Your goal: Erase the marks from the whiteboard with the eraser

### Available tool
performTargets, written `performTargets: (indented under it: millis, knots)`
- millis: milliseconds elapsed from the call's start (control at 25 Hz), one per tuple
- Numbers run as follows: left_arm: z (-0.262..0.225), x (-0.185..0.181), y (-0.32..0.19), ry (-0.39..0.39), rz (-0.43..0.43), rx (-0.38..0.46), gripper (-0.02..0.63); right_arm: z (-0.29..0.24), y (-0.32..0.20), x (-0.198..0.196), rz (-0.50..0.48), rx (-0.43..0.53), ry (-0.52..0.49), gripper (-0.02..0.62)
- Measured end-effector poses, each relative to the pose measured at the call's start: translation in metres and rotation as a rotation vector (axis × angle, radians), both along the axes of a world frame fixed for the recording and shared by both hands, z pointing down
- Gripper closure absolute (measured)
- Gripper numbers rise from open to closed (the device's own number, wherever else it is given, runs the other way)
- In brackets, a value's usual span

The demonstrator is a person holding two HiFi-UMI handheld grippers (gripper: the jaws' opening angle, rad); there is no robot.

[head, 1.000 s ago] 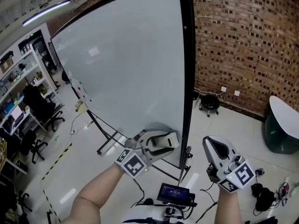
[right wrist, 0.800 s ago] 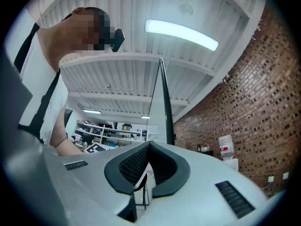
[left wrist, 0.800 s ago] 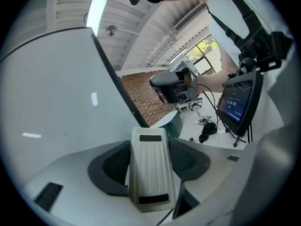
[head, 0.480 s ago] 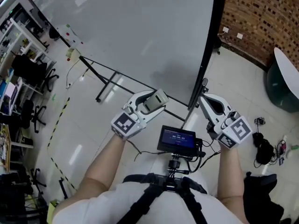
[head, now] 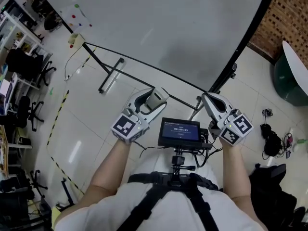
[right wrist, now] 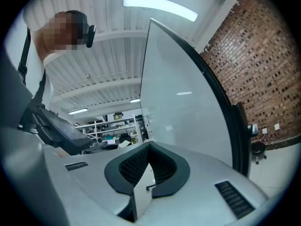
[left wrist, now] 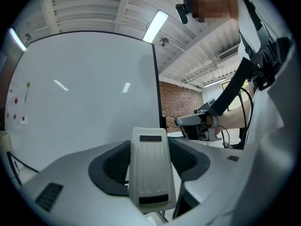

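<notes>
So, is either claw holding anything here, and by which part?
The left claw grips the eraser by its long sides; the right claw is shut, empty.

Floor (head: pixel 91 129): pale glossy tiles with bright reflections. Whiteboard stand (head: pixel 110 75): black foot bar rests on tiles, upper left of centre. Yellow-black striped tape (head: pixel 57 115) stuck to tiles, runs diagonally down left side. 2 black office chairs (head: pixel 25 64) stand at left edge, on far side of tape. Shelving (head: pixel 8 18) at far upper left. On right: dark green round base (head: pixel 288 88) at frame edge, black cable tangle (head: pixel 271 142) near it, black bag (head: pixel 275 194) in lower right corner.
</notes>
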State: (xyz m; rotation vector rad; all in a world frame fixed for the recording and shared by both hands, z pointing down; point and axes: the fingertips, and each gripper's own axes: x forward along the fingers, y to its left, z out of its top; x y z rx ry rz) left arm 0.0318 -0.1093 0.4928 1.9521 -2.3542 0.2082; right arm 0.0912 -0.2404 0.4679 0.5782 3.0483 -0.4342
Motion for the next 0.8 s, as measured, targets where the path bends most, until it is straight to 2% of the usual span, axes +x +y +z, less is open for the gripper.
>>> performTargets:
  millis: [320, 600, 800]
  knots:
    - [0.002, 0.005, 0.067, -0.017, 0.005, 0.062, 0.319, 0.007, 0.089, -0.007, -0.009, -0.004, 0.033, 0.577]
    - [0.018, 0.005, 0.12, -0.017, 0.006, 0.058, 0.319, 0.018, 0.133, -0.007, 0.037, 0.014, 0.06, 0.577]
    - [0.024, 0.011, 0.133, -0.02, -0.004, 0.052, 0.319, 0.024, 0.151, -0.004, 0.03, 0.016, 0.053, 0.577]
